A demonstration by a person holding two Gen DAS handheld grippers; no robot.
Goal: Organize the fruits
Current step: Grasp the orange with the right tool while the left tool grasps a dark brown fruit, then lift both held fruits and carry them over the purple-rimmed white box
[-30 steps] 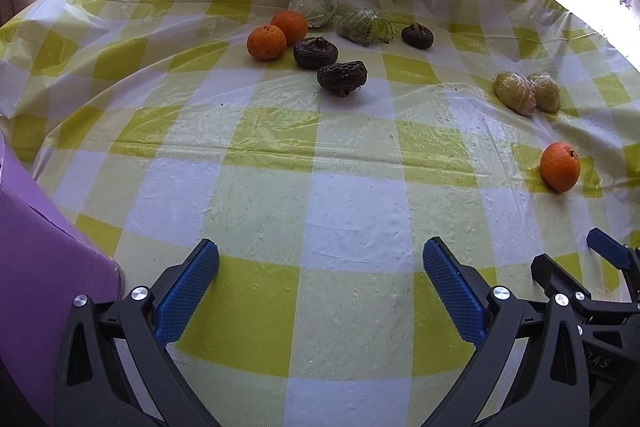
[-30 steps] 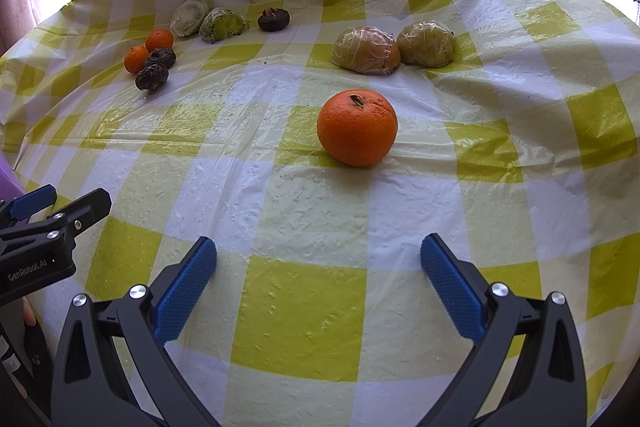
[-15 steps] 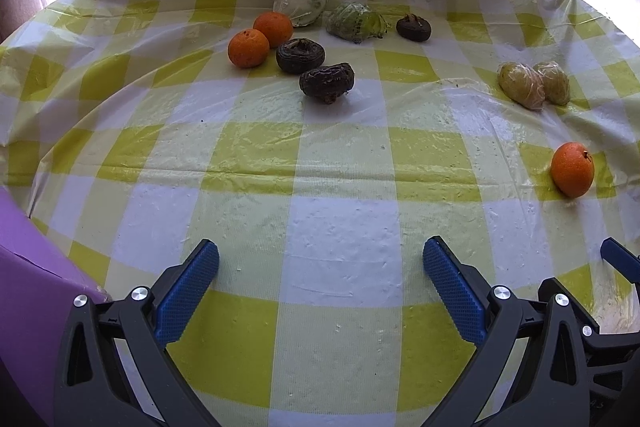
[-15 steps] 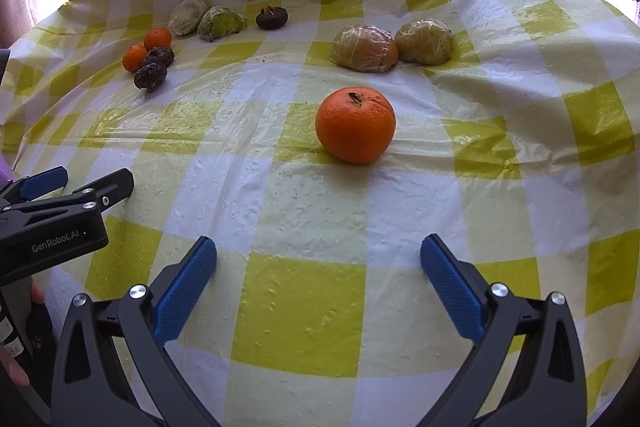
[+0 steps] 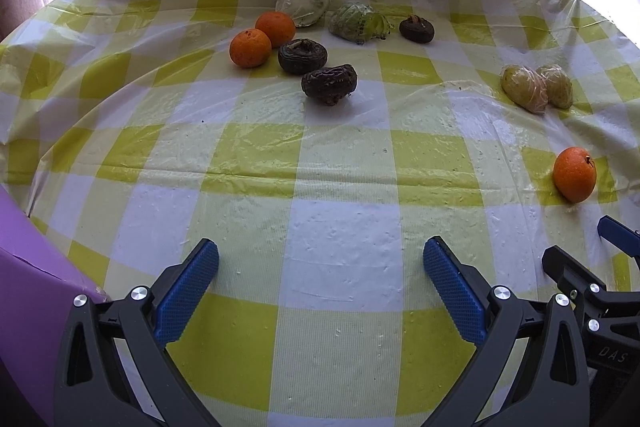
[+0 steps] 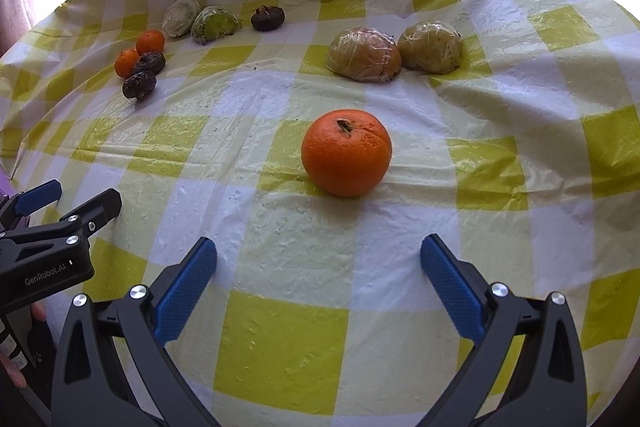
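Observation:
A lone orange [image 6: 346, 151] lies on the checked tablecloth just ahead of my right gripper [image 6: 318, 279], which is open and empty; the same lone orange [image 5: 574, 174] shows at the right of the left wrist view. My left gripper [image 5: 320, 283] is open and empty over bare cloth. Far ahead sit two oranges [image 5: 262, 39], two dark fruits [image 5: 316, 69], a third dark fruit [image 5: 417, 29], two wrapped green fruits [image 5: 332, 13] and two wrapped yellowish fruits [image 5: 536, 87]. In the right wrist view the wrapped yellowish pair [image 6: 394, 53] lies behind the orange.
A purple object [image 5: 28, 291] stands at the lower left of the left wrist view. The yellow-and-white tablecloth [image 5: 344, 155] is wrinkled and rises at the far edge toward a bright window. The left gripper's body [image 6: 52, 239] and a hand show at the right view's left edge.
My left gripper has moved forward and slightly left, so the fruit cluster sits a little lower and larger. My right gripper has crept a bit closer to the lone orange. No fruit moved.

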